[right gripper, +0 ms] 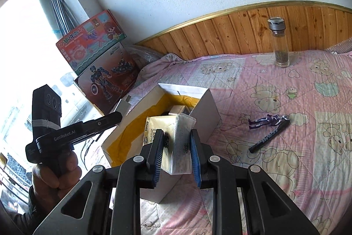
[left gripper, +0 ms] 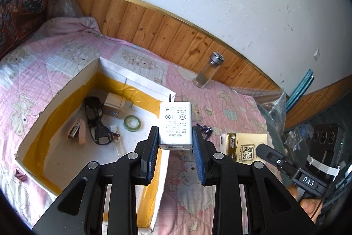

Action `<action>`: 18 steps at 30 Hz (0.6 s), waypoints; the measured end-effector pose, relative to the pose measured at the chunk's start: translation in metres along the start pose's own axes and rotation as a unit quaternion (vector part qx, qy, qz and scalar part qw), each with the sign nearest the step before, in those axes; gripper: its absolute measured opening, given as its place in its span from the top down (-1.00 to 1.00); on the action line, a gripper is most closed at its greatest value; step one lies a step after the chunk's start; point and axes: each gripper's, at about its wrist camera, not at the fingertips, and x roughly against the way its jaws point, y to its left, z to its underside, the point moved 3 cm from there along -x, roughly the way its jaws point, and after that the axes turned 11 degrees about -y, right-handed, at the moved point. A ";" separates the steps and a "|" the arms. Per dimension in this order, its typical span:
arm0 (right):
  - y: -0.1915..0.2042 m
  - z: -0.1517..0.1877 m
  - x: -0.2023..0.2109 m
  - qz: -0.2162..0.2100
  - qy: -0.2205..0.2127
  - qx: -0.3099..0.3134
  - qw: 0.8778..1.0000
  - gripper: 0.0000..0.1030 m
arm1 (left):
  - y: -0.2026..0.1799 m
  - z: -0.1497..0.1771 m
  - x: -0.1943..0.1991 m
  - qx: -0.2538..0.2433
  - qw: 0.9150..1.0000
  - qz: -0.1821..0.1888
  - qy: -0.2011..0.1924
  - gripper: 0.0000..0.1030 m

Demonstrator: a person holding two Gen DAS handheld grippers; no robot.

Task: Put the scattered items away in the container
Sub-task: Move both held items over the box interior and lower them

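My left gripper (left gripper: 176,138) is shut on a white power adapter (left gripper: 175,124), held in the air over the near right corner of the open white box (left gripper: 66,89) lined with yellow tape. Inside the box lie black glasses (left gripper: 96,122), a pink stapler (left gripper: 77,130), a green tape roll (left gripper: 132,122) and a small carton (left gripper: 114,104). My right gripper (right gripper: 177,142) is shut on a cream tissue pack (right gripper: 173,138), just in front of the same box (right gripper: 204,113). A purple toy figure (right gripper: 267,120) and a black marker (right gripper: 268,137) lie on the quilt to the right.
A glass bottle (right gripper: 280,45) with a metal cap stands on the pink quilt (right gripper: 286,169) near the wooden headboard (right gripper: 220,36). Toy cartons (right gripper: 103,67) lean at the left by the window. A hand (right gripper: 55,171) holds the left gripper's handle. Bubble wrap (left gripper: 270,102) lies at the bed's right edge.
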 end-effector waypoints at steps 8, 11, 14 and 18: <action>0.028 0.005 -0.011 -0.012 -0.002 0.022 1.000 0.52 | 0.024 -0.001 0.013 0.009 1.000 -0.010 -0.004 0.41; 0.039 0.008 -0.018 -0.014 -0.001 0.033 0.999 0.52 | 0.034 -0.003 0.018 0.015 1.000 -0.013 -0.007 0.41; 0.048 0.012 -0.025 -0.016 0.001 0.042 0.999 0.52 | 0.042 -0.004 0.021 0.018 1.000 -0.016 -0.007 0.41; 0.059 0.018 -0.033 -0.014 0.005 0.055 0.998 0.52 | 0.053 -0.002 0.022 0.022 1.000 -0.018 0.000 0.41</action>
